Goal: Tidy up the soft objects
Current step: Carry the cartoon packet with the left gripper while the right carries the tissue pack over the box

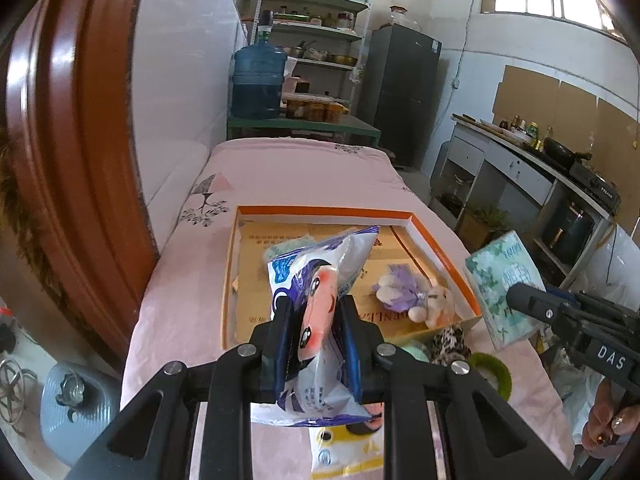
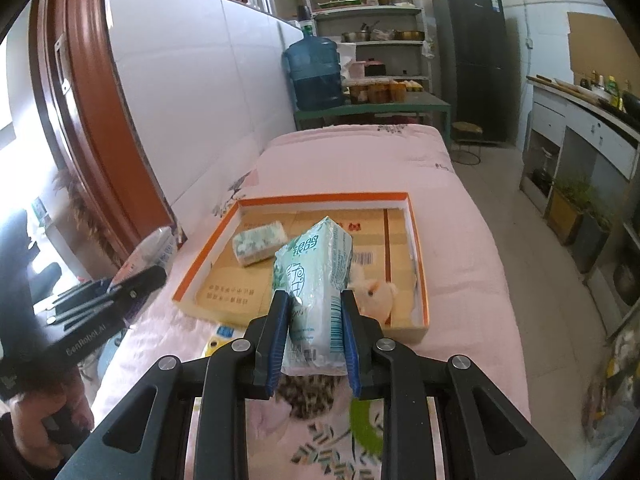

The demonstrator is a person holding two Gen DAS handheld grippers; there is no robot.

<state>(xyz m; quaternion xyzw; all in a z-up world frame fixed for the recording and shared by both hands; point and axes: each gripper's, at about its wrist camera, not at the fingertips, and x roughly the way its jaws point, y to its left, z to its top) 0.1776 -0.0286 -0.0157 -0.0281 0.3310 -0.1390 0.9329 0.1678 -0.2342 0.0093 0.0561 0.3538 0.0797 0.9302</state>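
My left gripper [image 1: 316,316] is shut on a cartoon-printed plastic pack [image 1: 320,300], held in the air over the near edge of an orange-rimmed cardboard tray [image 1: 440,248]. My right gripper [image 2: 314,312] is shut on a green-and-white tissue pack [image 2: 316,276], also lifted above the tray [image 2: 320,198]. Inside the tray lie a second tissue pack [image 2: 260,242], a purple plush [image 1: 396,286] and a beige plush bunny [image 1: 438,306], whose head [image 2: 376,292] peeks out behind the held tissue pack. The right gripper [image 1: 520,300] with its tissue pack [image 1: 504,280] shows at the right of the left wrist view.
The tray rests on a pink quilt [image 2: 380,156]. Near the front edge lie a leopard-print item [image 1: 450,344], a green ring [image 1: 494,372] and a yellow-white pack [image 1: 344,452]. A brown door frame [image 1: 72,140] stands left; counters [image 1: 520,160] line the right wall.
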